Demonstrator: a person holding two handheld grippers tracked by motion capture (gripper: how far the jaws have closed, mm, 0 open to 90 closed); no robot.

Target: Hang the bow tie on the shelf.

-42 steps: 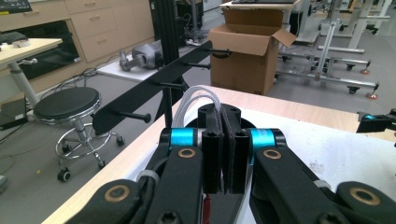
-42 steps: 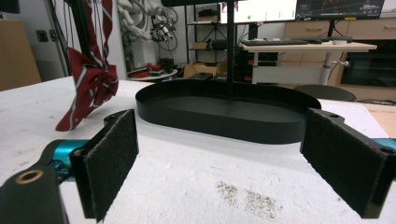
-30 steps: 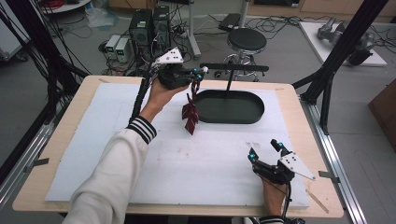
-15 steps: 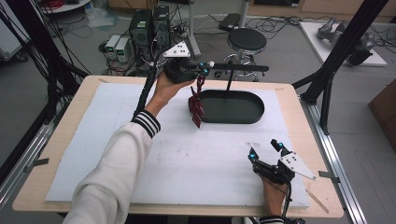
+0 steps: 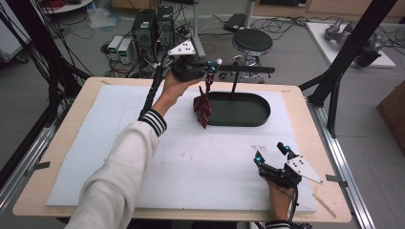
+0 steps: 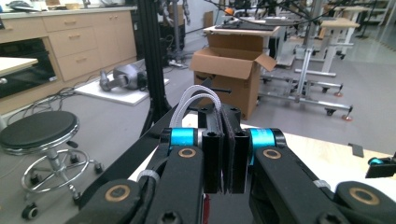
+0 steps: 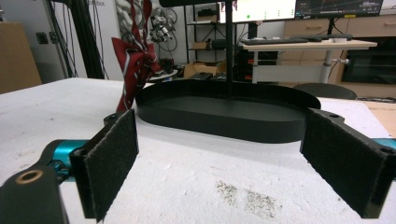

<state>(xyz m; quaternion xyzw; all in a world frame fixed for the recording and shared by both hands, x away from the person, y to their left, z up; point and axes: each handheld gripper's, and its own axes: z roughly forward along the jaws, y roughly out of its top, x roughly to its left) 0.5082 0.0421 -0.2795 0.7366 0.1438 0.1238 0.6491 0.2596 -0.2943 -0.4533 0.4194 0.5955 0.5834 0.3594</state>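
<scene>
A dark red striped tie [image 5: 202, 108] hangs by a white cord loop [image 6: 196, 98] from my left gripper [image 5: 214, 65], which is shut on the loop. In the left gripper view the jaws [image 6: 226, 140] are pressed together with the cord arching out above them. This gripper is raised at the left end of the stand's black crossbar [image 5: 244, 69]. The tie dangles just left of the stand's black oval base [image 5: 248, 114]. My right gripper [image 5: 270, 150] rests open on the white mat near the front right, its pads [image 7: 110, 161] wide apart, facing the base [image 7: 224, 119] and the tie [image 7: 135, 60].
A white foam mat [image 5: 95, 143] covers the wooden table [image 5: 67, 129]. The stand's thin post [image 5: 234, 83] rises from the base. Behind the table are a stool [image 5: 253, 40], computer boxes [image 5: 152, 24] and cables. Black frame legs [image 5: 334, 81] stand at the right rear.
My left gripper has lifted the tie up and to the right, to the crossbar's left end. The right gripper has stayed put.
</scene>
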